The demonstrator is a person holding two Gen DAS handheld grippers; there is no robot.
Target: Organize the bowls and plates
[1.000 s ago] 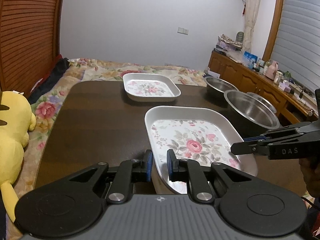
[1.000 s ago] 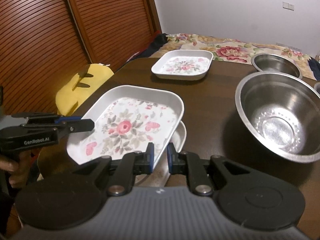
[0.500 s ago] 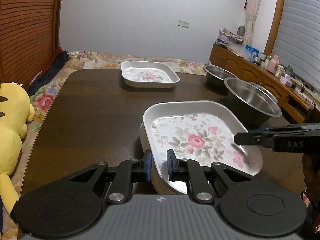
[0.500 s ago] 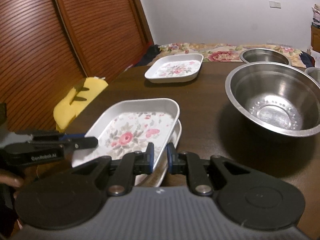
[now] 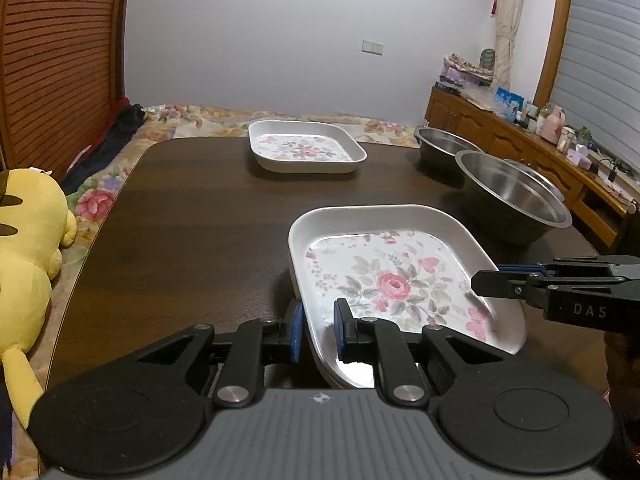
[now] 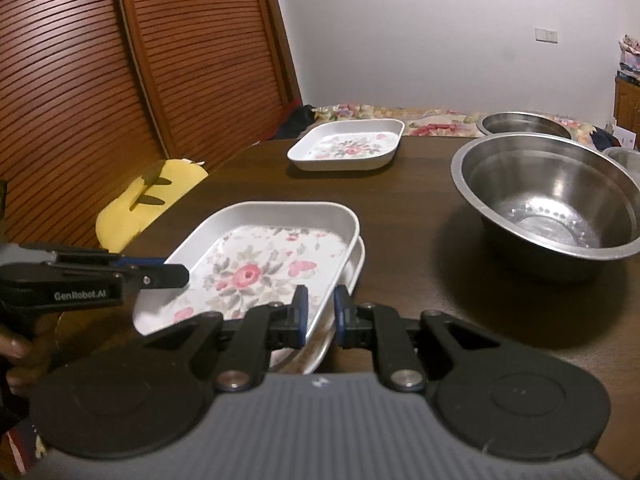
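A square white plate with a rose print (image 5: 394, 276) (image 6: 256, 264) is held level between both grippers, just over a second plate whose rim (image 6: 359, 263) peeks out beneath it. My left gripper (image 5: 319, 320) is shut on the near rim, and shows in the right wrist view as the left gripper (image 6: 176, 276). At the opposite rim my right gripper (image 6: 320, 305) is shut too, and appears in the left wrist view as the right gripper (image 5: 494, 282). Whether the two plates touch is unclear.
Another floral plate (image 5: 306, 146) (image 6: 348, 144) sits at the far side of the dark wooden table (image 5: 192, 220). A large steel bowl (image 5: 516, 196) (image 6: 548, 196) and a smaller one (image 5: 444, 144) (image 6: 524, 122) stand to the right. A yellow plush toy (image 5: 24, 240) lies off the left edge.
The held plate has come down and levelled over the plate beneath it. Both grippers have stayed shut on its rims.
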